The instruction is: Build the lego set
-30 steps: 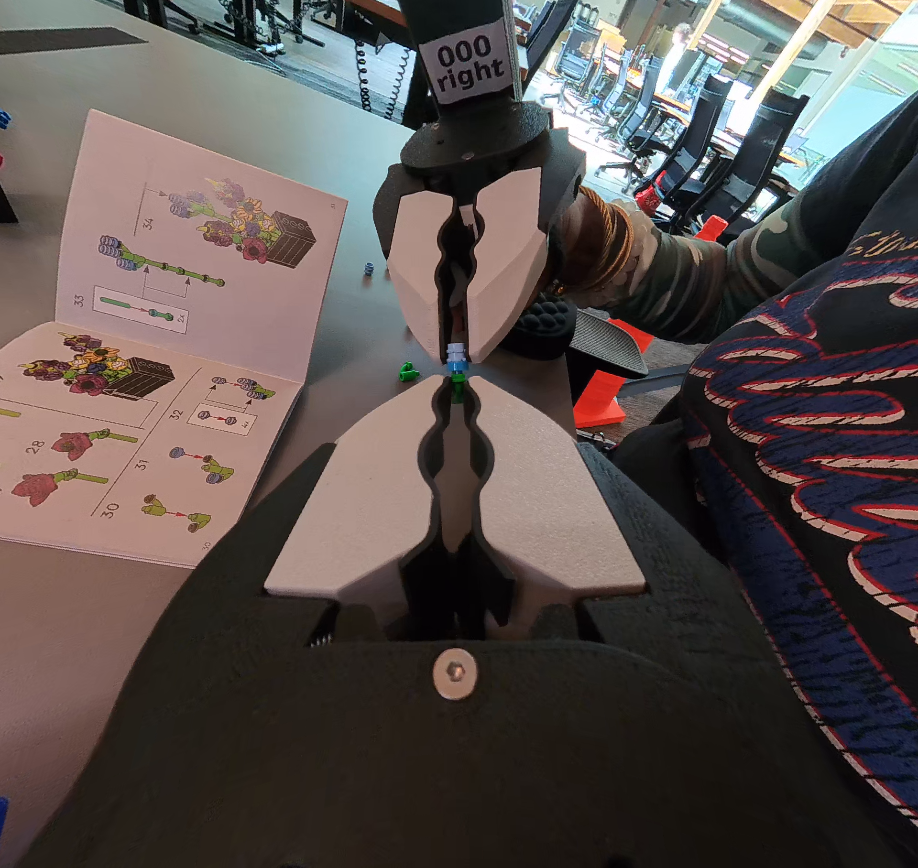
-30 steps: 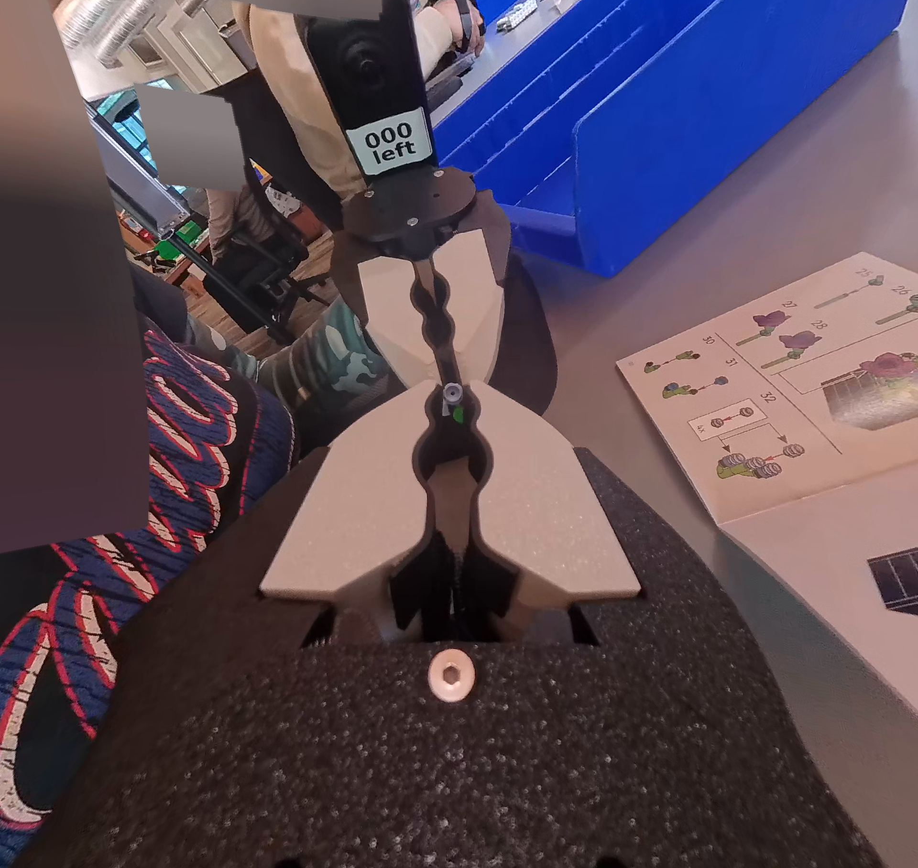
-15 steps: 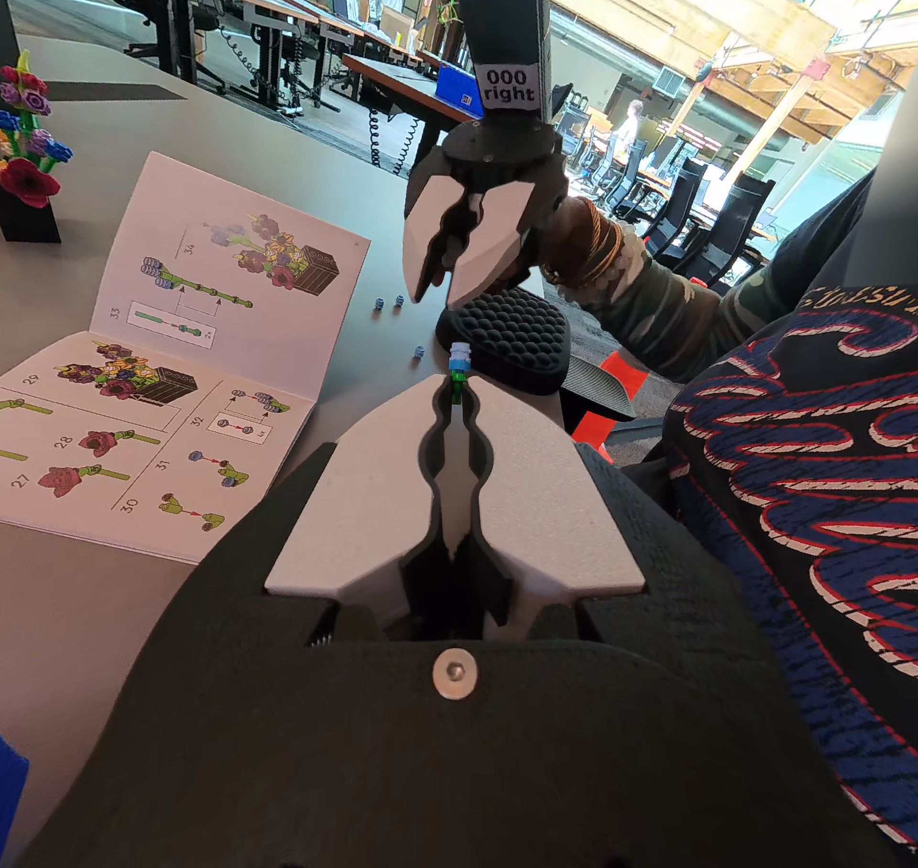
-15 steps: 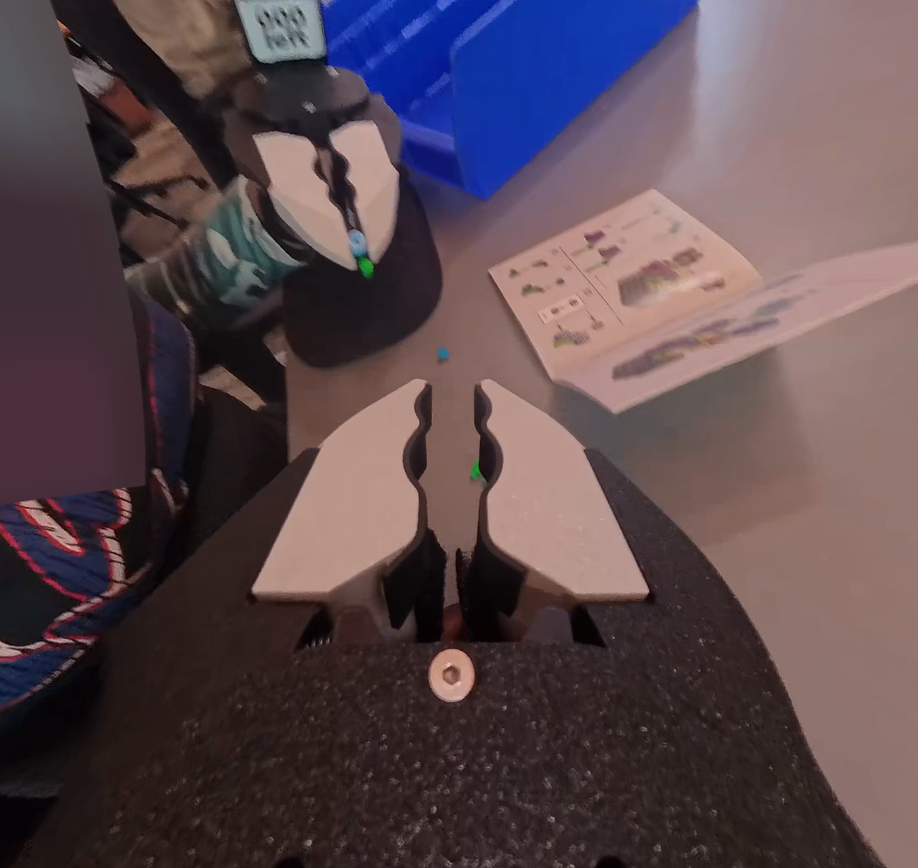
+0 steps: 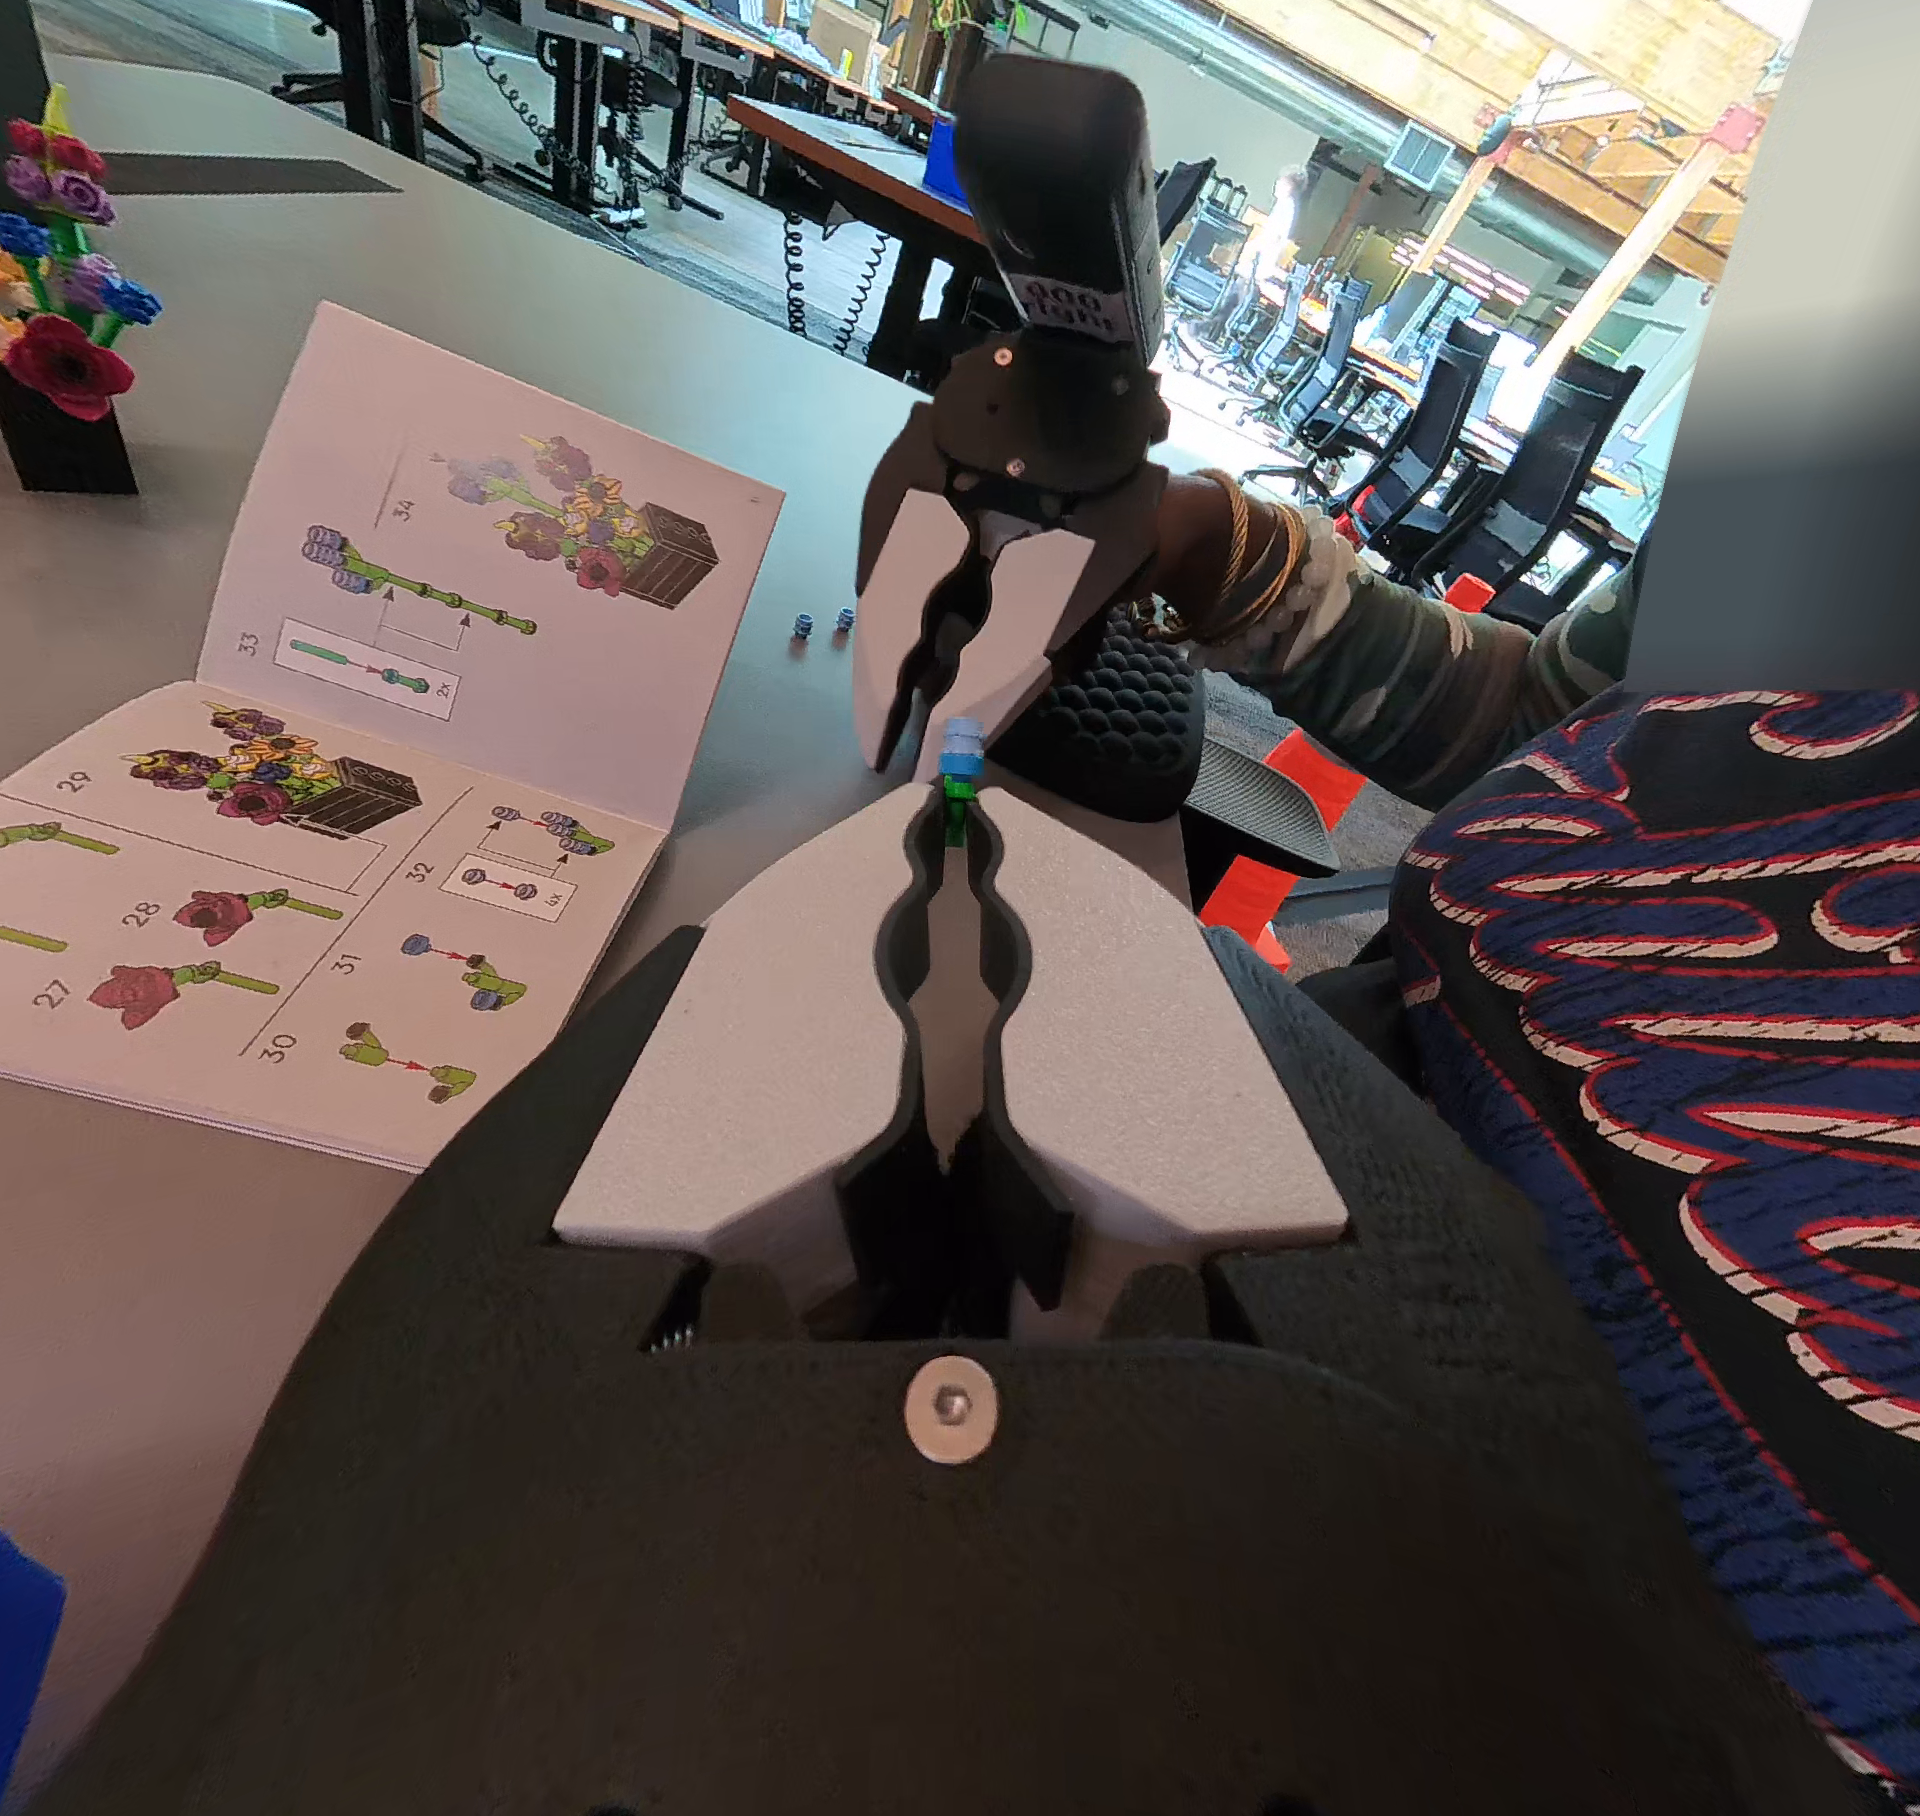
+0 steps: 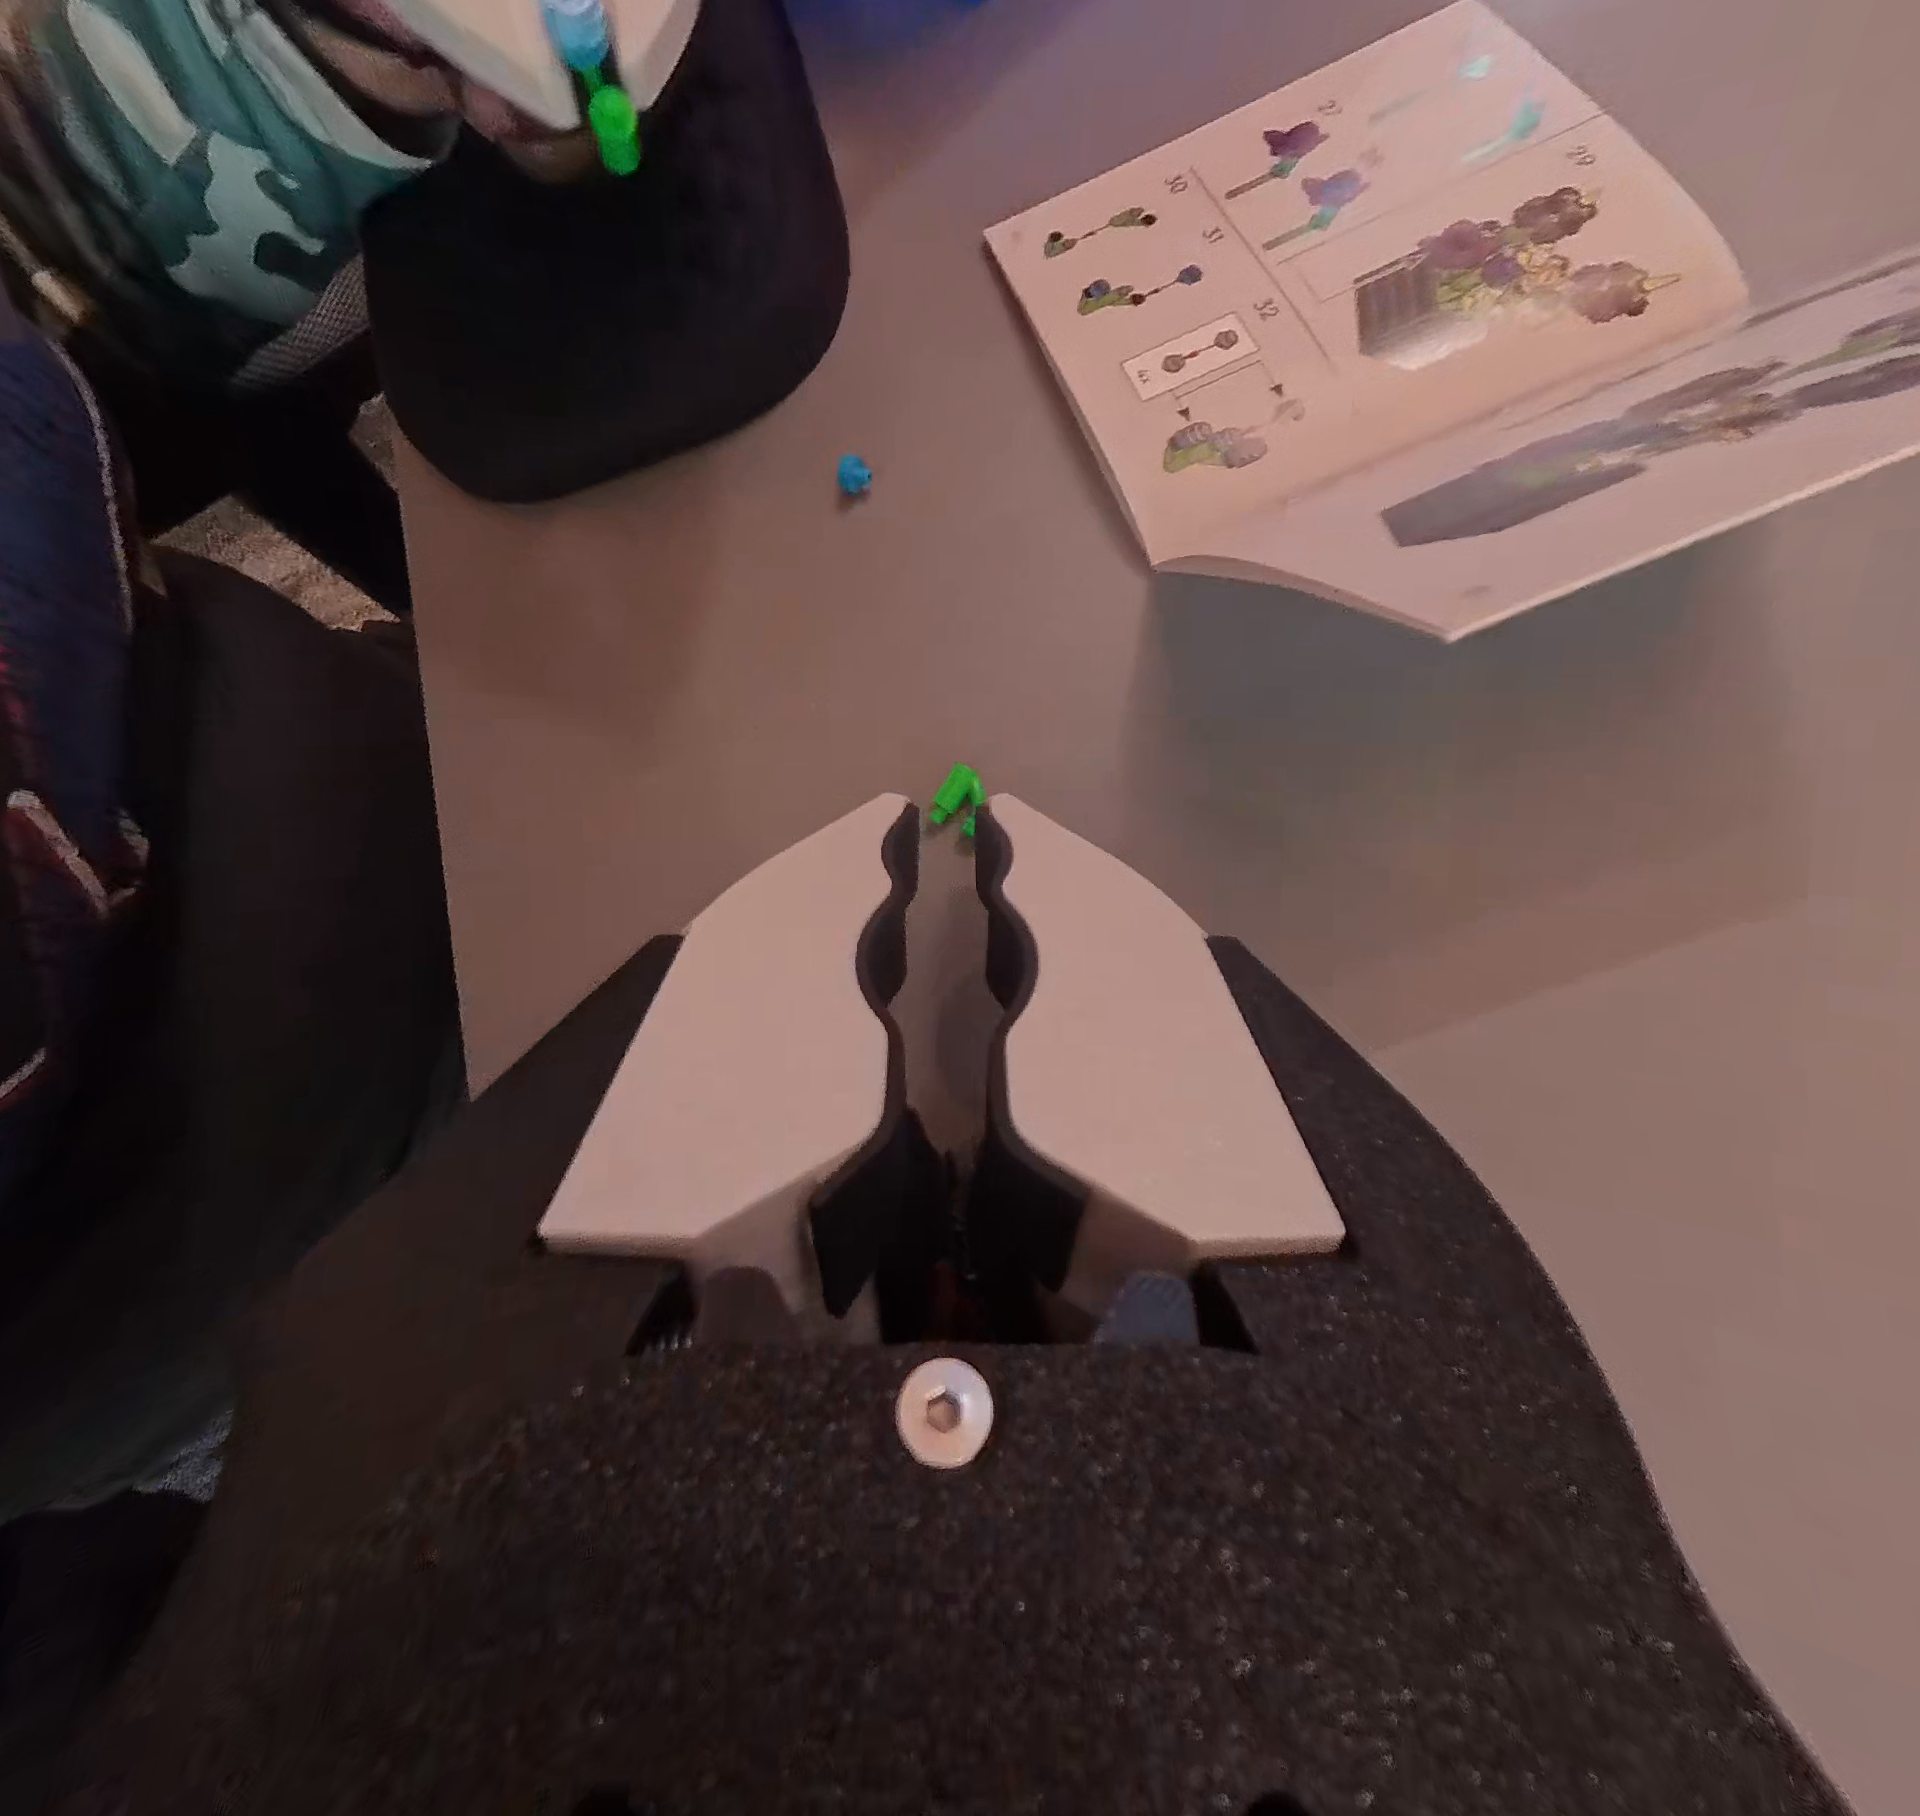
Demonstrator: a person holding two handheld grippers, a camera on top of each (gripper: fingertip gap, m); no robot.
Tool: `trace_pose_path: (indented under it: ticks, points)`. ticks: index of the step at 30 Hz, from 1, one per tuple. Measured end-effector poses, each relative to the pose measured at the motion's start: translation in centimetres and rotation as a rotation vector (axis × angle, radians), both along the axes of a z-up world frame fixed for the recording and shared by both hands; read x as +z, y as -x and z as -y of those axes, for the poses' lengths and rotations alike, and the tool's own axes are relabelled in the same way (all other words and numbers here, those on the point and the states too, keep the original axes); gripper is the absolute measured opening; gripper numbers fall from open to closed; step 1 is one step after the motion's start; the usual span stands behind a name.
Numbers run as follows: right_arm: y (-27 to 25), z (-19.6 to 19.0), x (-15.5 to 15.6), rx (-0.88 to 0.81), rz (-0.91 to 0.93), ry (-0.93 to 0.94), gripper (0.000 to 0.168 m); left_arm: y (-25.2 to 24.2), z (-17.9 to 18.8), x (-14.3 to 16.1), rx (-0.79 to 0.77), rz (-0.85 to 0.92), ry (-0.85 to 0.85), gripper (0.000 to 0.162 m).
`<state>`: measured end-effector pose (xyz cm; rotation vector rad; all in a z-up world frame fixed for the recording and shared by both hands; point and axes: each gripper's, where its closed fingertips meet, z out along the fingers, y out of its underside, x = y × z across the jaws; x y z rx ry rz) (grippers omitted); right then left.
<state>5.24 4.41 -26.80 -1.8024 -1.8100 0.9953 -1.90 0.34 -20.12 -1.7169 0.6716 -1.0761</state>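
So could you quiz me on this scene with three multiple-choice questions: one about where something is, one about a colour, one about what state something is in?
1. Where does the loose green piece lie?
A. on the open booklet
B. on the table just ahead of the right tongs' tips
C. inside the blue bin

2. What colour is the round piece topping the green stem held in the left tongs?
A. light blue
B. red
C. yellow

3. How do the right tongs stand?
A. clamped on the booklet
B. shut on a blue stud
C. open, holding nothing

Answers:
1. B, since the right wrist view shows it on the grey table at the fingertips.
2. A, since the blue cap sits atop the stem.
3. C, since a gap shows between the fingers and the table is visible through it.
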Motion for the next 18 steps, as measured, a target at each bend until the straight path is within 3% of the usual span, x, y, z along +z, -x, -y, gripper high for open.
trace_pose_path:
  ticks: [18]
  points:
    - [0.24, 0.66, -0.83, 0.217, 0.005, -0.377, 0.018, 0.58, -0.4, 0.34, 0.029, 0.056, 0.021, 0.004]
